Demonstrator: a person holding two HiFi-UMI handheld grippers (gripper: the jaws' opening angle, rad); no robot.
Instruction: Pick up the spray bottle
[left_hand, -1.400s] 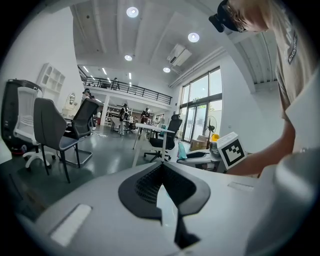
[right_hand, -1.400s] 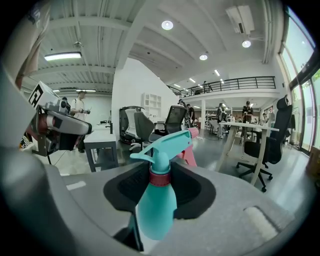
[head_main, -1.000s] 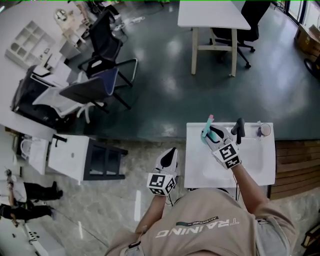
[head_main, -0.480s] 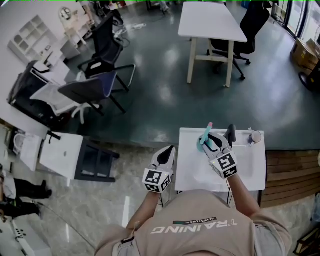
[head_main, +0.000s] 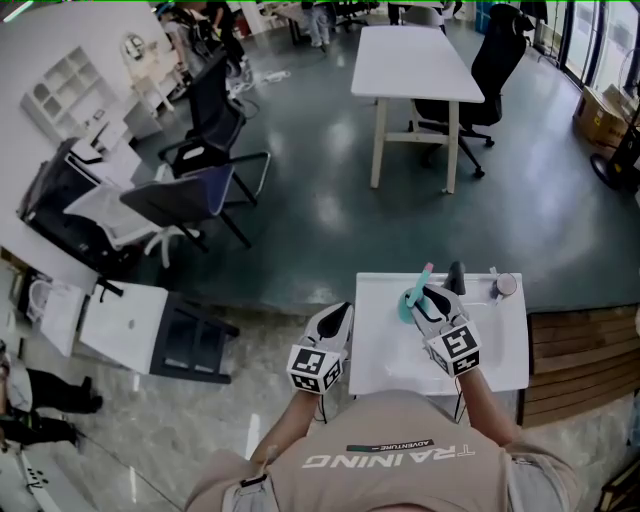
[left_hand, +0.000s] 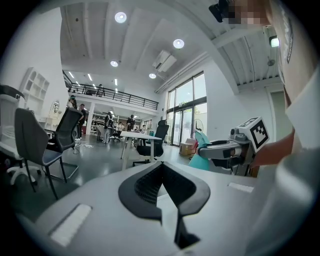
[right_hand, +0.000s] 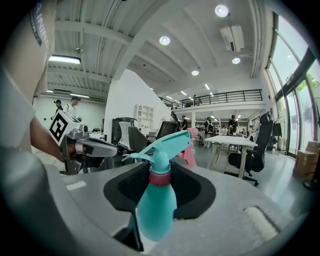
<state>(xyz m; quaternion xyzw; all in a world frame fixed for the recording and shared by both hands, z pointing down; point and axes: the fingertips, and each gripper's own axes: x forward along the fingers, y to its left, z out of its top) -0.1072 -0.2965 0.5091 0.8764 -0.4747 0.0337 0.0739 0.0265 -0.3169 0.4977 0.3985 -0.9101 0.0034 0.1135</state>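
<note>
Item: spray bottle (right_hand: 156, 202), teal plastic body, dark pink collar at the neck, teal trigger head with a pink nozzle tip. Location: held in the right tongs (head_main: 424, 297) above the far left part of the white desk (head_main: 500, 350); whether its base is clear of the desk top cannot be told from above. Orientation: long axis lies along the right tongs, base towards the holder and trigger head towards the desk's far edge, with the nozzle reaching out beyond the jaw tips. Right tongs: closed on the bottle, the pads pressing the body just below the collar. Left tongs (head_main: 335, 322): jaws together, nothing between them, held off the desk's left edge over the floor. Handling, by judgement: light, thin-walled plastic, smooth and rounded, so liable to slip or swivel in a loose grip; the walls may give a little under pressure, and any liquid inside would shift the weight towards the base. Best hold: the narrowing shoulder under the collar, where the collar stops it sliding through. Also on the desk: a dark upright object (head_main: 456, 278) and a small round-topped container (head_main: 505, 286) along the far edge.
</note>
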